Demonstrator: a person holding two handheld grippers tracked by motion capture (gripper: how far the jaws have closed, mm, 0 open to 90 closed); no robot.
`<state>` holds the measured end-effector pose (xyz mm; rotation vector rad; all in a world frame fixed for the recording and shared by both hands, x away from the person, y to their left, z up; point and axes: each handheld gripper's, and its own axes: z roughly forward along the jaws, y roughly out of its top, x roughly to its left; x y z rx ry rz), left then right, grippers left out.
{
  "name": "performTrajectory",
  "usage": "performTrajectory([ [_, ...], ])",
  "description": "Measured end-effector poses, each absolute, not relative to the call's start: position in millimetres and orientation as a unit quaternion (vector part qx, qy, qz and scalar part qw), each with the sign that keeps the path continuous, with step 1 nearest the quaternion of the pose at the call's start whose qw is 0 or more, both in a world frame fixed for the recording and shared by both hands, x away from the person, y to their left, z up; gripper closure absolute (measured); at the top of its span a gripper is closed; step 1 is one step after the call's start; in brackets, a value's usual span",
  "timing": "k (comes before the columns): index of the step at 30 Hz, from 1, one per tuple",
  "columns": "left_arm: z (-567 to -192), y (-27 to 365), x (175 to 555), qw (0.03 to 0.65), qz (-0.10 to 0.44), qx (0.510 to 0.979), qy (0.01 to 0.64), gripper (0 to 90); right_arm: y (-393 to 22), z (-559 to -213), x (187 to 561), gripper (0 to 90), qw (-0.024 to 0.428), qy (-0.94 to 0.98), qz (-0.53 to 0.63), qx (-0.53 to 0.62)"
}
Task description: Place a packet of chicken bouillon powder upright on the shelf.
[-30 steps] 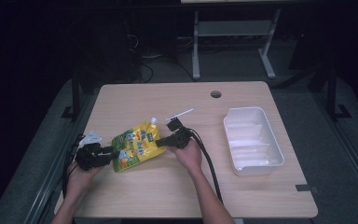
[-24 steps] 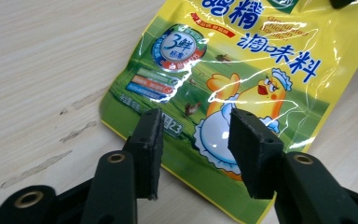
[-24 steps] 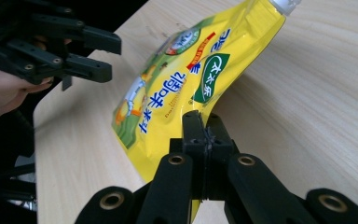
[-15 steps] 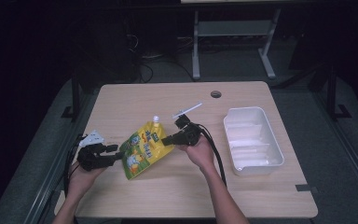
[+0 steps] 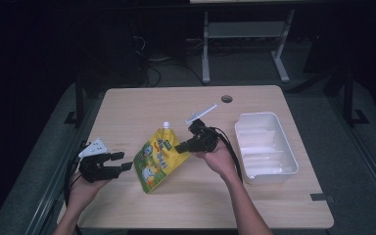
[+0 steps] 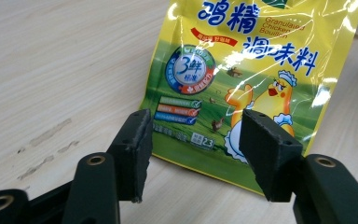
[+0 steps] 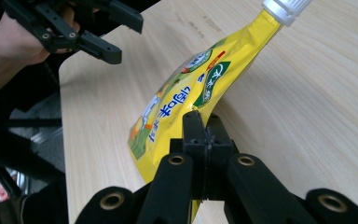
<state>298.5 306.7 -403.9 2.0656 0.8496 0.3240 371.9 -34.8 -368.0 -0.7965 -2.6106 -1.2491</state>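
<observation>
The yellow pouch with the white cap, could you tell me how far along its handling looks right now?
Done: the yellow pouch is lifted by one edge, its bottom corner near the table. In hand: the right gripper is shut on that edge; the left gripper has just been opening, jaws apart, the pouch beyond them. Left, probably: carrying it to the white tray, which holds no pouch yet.

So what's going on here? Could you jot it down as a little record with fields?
Surface: wooden table
Main item: yellow spouted pouch, white cap up, one side lifted
Right gripper: jaws shut on the pouch's edge
Left gripper: jaws have just been opening, apart from the pouch, nothing pressed
Nearby: white tray, to the right
</observation>
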Motion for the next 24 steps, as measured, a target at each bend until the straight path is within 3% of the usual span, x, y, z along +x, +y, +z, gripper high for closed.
performTrajectory([
  [24, -380.3, 290.5, 284.5, 0.468, 0.106, 0.835, 0.267, 35.5, -33.3, -313.4, 348.3, 90.0, 0.044, -0.918, -0.371, -0.134],
])
